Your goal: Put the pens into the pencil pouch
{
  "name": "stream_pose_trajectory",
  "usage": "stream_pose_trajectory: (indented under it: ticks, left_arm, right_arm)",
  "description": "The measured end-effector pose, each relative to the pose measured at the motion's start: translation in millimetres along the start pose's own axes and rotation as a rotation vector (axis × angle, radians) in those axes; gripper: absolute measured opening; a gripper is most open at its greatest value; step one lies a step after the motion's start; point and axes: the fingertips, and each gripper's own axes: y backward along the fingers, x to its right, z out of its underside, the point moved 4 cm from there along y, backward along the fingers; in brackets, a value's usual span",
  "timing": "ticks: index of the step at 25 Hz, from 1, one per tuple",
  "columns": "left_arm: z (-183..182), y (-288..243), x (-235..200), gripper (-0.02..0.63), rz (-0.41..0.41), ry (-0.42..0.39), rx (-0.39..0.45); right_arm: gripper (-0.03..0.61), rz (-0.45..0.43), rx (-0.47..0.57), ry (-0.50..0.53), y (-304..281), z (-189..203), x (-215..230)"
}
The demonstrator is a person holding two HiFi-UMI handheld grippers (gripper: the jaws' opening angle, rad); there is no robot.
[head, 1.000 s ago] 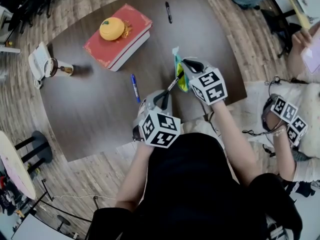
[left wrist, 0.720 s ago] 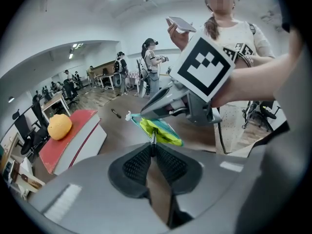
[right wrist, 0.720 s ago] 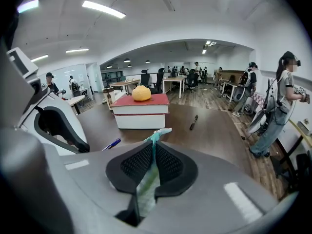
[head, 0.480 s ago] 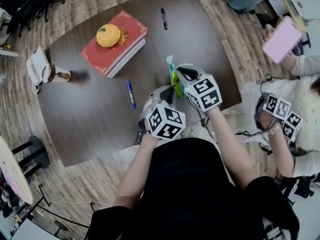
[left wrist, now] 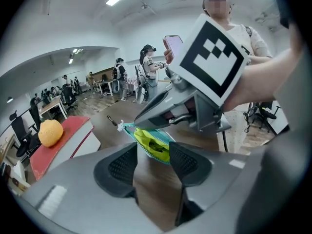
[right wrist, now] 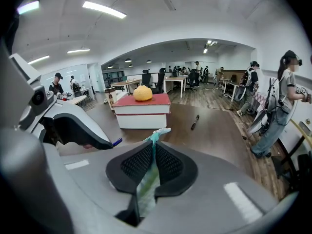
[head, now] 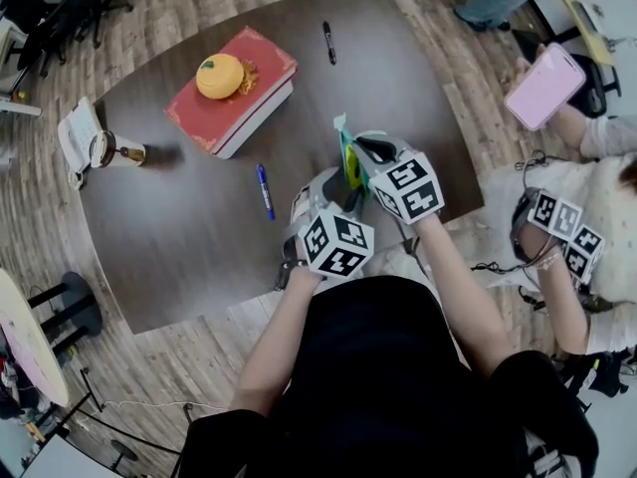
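Note:
The teal pencil pouch (head: 346, 160) with yellow-green lining stands on edge on the dark table (head: 189, 237). My right gripper (head: 354, 153) is shut on the pouch's rim (right wrist: 147, 180), holding its mouth (left wrist: 152, 143) agape. My left gripper (head: 338, 195) hovers just short of that mouth; its jaws have just been opening and stand open (left wrist: 152, 164) with nothing between the pads. A dark shape lies inside the pouch. A blue pen (head: 265, 191) rests left of the grippers. A black pen (head: 327, 42) lies at the far edge, also seen past the pouch (right wrist: 195, 121).
A red book (head: 239, 93) with an orange (head: 220, 75) on top lies at the far left. A small bell-like object (head: 105, 148) stands near the table's left edge. A person holding a pink phone (head: 542, 86) sits to the right, with another pair of marker cubes (head: 562, 232).
A second ago my left gripper held a pen pointed at the pouch; it moved in to the mouth, the jaws opened, and the pen is gone from them. The right gripper stayed put.

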Motion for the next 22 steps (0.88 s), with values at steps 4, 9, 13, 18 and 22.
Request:
stream_pose_trajectory:
  ticks: [4,9,13,18,22]
  left_arm:
    - [0.7,0.5,-0.8,0.232,0.0,-0.003,0.006]
    - [2.7,4.6,-2.4,0.235,-0.003,0.001,0.007]
    - [8.1,10.8,-6.7,0.235,-0.01,0.019,0.005]
    - [30.9,18.1,-19.7,0.235,-0.048,0.052,-0.033]
    - [60.4,25.1,-36.1,0.235,-0.098,0.122,-0.079]
  right_arm:
    - [0.029,-0.001,-0.01,-0.003,-0.7,2.2,1.6]
    - [0.029,0.003,-0.001,0.0,-0.6,-0.1,2.8]
    - [0.028,0.003,-0.004,0.004,-1.6,-0.5,3.9]
    - [0.029,0.006,-0.012,0.011,-4.2,-2.2,4.4]
    - [0.028,-0.004,-0.021,0.023,-9.8,-4.4,1.2]
